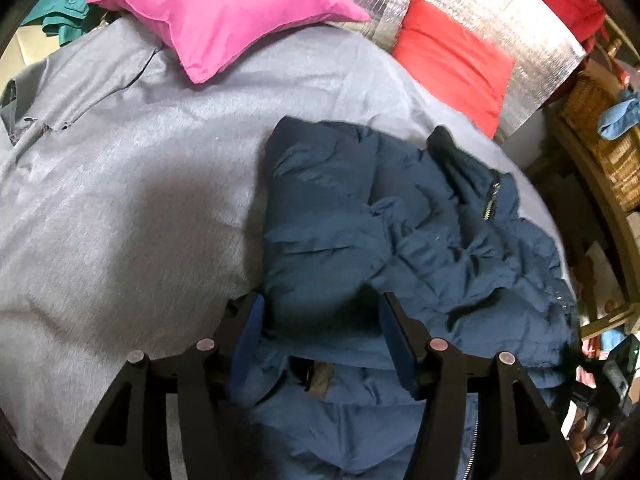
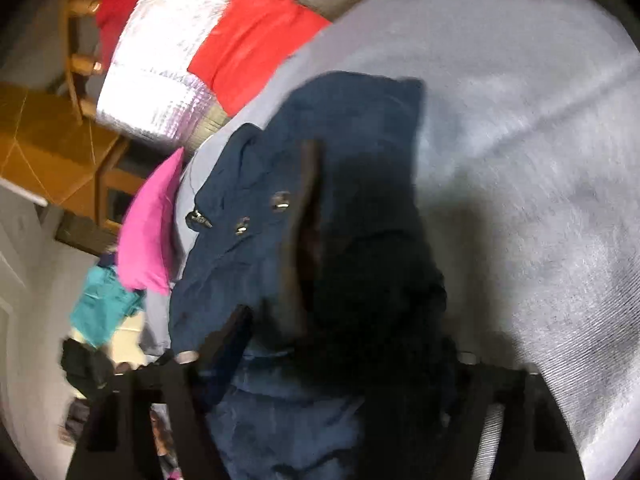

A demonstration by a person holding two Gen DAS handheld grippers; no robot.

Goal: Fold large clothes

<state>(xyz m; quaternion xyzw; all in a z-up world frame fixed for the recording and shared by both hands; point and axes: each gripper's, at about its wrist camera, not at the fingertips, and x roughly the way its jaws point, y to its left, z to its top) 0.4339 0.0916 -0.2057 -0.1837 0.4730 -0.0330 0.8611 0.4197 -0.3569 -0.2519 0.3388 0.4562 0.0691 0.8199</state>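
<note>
- The work happens on a bed (image 1: pixel 120 208) with a grey cover; a pink pillow (image 1: pixel 216 12) and a red pillow (image 1: pixel 452 60) lie near the silver padded head end, well apart from the work.
- The navy padded jacket (image 1: pixel 400 232) lies on the right part of the bed, partly folded and still wrinkled, with its zipper (image 1: pixel 493 200) turned up.
- Our left gripper (image 1: pixel 320 320) is spread wide over the near edge of the jacket and grasps nothing.
- For our right gripper (image 2: pixel 320 344) we cannot tell the state, because dark fabric hides its fingers; the jacket seems to hang in front of it.
- To do this fold well, we think the left gripper must pinch the thick edge deeply, because padded cloth slips.
- We then carry both sides at an equal height, so the fold line stays straight.
- We lay it down slowly and press the air out.
</note>
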